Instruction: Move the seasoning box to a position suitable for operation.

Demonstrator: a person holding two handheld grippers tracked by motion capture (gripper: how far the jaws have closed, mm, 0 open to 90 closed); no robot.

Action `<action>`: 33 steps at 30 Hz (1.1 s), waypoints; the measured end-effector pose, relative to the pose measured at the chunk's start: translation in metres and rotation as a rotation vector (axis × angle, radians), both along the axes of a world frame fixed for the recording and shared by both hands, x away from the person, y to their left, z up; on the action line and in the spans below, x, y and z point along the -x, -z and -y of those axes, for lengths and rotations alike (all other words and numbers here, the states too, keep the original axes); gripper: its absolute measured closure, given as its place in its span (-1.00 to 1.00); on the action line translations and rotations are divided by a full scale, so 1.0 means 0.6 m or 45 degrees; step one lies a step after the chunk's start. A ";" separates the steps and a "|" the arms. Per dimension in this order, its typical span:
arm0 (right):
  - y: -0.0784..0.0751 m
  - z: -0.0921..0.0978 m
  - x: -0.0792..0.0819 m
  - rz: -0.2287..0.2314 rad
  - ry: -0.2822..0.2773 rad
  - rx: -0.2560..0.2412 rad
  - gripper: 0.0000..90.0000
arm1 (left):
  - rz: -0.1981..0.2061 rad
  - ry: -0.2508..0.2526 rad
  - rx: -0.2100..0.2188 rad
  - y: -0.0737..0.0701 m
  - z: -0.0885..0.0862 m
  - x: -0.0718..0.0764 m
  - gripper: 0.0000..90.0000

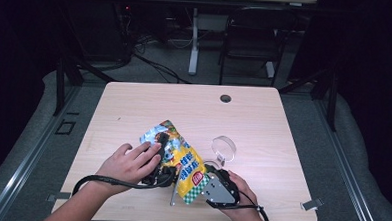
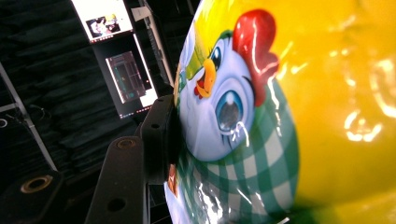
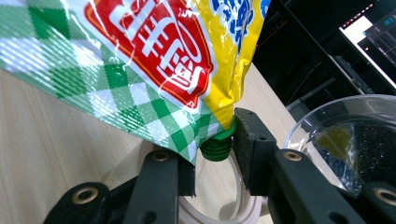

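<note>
Nearest me in the high view is my right gripper (image 1: pixel 212 177), low at the table's (image 1: pixel 134 103) front edge with its grey plate up. In the right gripper view its jaws stand narrow around the green cap (image 3: pixel 217 145) of the pouch (image 3: pixel 140 60): the right jaw touches the cap, the left one sits just beside it under the pouch's checked corner (I cannot tell if that side presses the cap itself). The pouch is off the wood here, hanging down over the jaws.

Next out is my left gripper (image 1: pixel 160 156), under my left hand (image 1: pixel 131 163), against the pouch (image 1: pixel 179 157). The left gripper view has one jaw flat on the printed chicken face of the pouch (image 2: pixel 280 116); the other jaw is hidden behind the foil, so I take it as clamped on the bag's body (the foil bulges round the pad).

The pouch lies between the two grippers, yellow with green check at its near end, tilted from upper left to lower right, a little front of the table's centre.

Just beyond the right gripper stands a clear glass (image 1: pixel 224 148), close to the pouch but apart from it; it shows beside the jaws in the right gripper view (image 3: pixel 345 140).

Farther back, a small dark hole (image 1: pixel 225 98) near the table's far edge, then a chair (image 1: pixel 252 38) on the floor.
</note>
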State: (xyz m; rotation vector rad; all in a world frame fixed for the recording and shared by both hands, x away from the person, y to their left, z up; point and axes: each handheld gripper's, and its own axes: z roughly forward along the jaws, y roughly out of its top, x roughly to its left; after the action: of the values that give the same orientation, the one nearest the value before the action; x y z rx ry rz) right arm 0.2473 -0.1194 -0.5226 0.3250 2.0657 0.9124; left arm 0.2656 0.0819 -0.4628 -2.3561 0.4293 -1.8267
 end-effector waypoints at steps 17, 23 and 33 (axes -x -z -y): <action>-0.001 0.004 -0.010 -0.100 -0.007 -0.145 0.57 | -0.004 -0.003 -0.038 -0.009 0.001 -0.002 0.24; 0.001 0.005 -0.009 -0.119 -0.003 -0.144 0.57 | 0.021 0.007 -0.075 -0.007 0.005 0.001 0.24; 0.002 0.007 -0.009 -0.133 -0.001 -0.154 0.56 | 0.042 0.031 -0.116 -0.010 0.012 0.002 0.25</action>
State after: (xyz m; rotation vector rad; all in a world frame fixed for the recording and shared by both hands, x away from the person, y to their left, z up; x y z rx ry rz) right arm 0.2527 -0.1237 -0.5239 0.4447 2.1097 1.0425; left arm 0.2644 0.0745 -0.4565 -2.2678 0.5280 -1.8132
